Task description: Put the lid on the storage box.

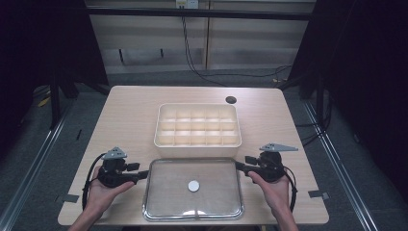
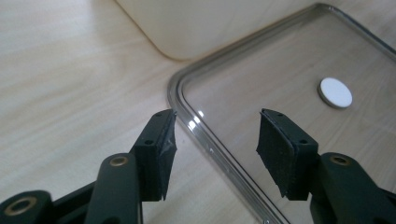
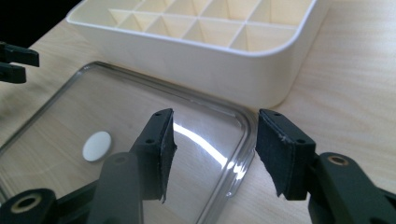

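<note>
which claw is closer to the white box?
Right. The right claw sits at the lid's far right corner, just below the box. The left claw is at the lid's left edge, further from it.

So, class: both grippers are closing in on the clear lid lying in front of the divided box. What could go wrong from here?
1. Each gripper, left and right, straddles only the thin rim of the clear lid, near a corner; such a narrow, glossy edge might slip out.
2. If one side grips or lifts first, the lid could tilt or twist.
3. The lid lies very close to the white divided box, so a lift could knock it.
</note>
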Motion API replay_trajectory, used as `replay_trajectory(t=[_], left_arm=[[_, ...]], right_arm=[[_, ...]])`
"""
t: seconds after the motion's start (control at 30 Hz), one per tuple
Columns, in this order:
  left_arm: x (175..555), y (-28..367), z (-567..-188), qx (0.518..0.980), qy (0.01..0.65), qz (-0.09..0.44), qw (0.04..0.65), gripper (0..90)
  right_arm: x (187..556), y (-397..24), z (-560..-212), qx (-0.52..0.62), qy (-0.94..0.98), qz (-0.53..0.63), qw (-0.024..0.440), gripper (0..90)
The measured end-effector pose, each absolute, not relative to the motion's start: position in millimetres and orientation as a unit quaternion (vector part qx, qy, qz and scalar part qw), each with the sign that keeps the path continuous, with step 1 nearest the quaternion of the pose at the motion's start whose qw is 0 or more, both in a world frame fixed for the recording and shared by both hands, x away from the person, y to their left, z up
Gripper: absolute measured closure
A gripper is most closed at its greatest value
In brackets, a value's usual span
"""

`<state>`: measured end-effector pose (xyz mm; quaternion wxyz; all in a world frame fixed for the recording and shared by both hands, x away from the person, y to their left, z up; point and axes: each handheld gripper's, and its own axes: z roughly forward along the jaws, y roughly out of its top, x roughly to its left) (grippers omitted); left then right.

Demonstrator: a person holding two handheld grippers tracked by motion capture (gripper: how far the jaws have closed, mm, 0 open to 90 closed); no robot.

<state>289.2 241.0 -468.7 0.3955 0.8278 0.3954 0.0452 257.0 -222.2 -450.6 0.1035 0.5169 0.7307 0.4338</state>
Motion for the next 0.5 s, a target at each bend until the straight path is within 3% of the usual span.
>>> replay_trajectory(t=[0.5], left_arm=[[288, 237, -489, 0.843, 0.388, 0.014, 0.371, 47.0]], right_arm=[[262, -219, -480, 0.527, 0.747, 0.394, 0.095, 52.5]])
